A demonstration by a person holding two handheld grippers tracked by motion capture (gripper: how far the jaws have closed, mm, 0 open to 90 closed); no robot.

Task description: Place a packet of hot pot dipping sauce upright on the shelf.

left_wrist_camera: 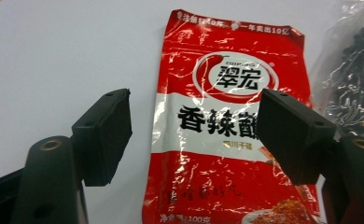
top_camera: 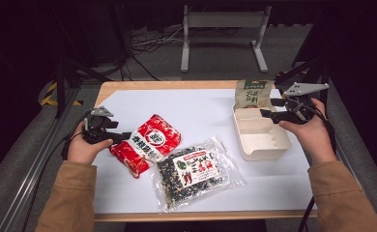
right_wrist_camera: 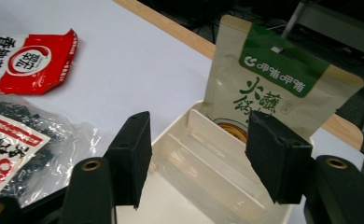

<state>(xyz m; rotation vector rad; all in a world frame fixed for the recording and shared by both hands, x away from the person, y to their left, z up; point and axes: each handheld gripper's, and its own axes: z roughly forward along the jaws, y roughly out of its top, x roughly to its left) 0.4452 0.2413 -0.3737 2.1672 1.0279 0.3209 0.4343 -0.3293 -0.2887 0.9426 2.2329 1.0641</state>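
- Sleeves of the person, in brown cloth, come in at the lower corners of the high view; they carry both hands toward the goods.
- Next is the bench (top_camera: 128,94), covered by a white sheet, which gives a flat place where all packets can lie apart and be taken one by one.
- Clear bag of dark dried food (top_camera: 192,173) lies flat at the front middle, untouched; it probably waits for its turn.
- White lunch box (top_camera: 263,140) stands at the right, lid off, its compartments facing up, so it seems to be the place where packets go.
- Red spicy sauce packet (left_wrist_camera: 227,126) lies flat on the sheet, left of the middle, just beside the clear bag. The left tongs (left_wrist_camera: 194,123) are released, one jaw on each side above the packet without pressing it; I judge they line up to grasp it.
- Green-and-beige hotpot packet (right_wrist_camera: 273,88) stands upright at the far end of the box, leaning on its wall.
- Right tongs (right_wrist_camera: 196,156) are also released and hold nothing, hovering over the box just before this packet.
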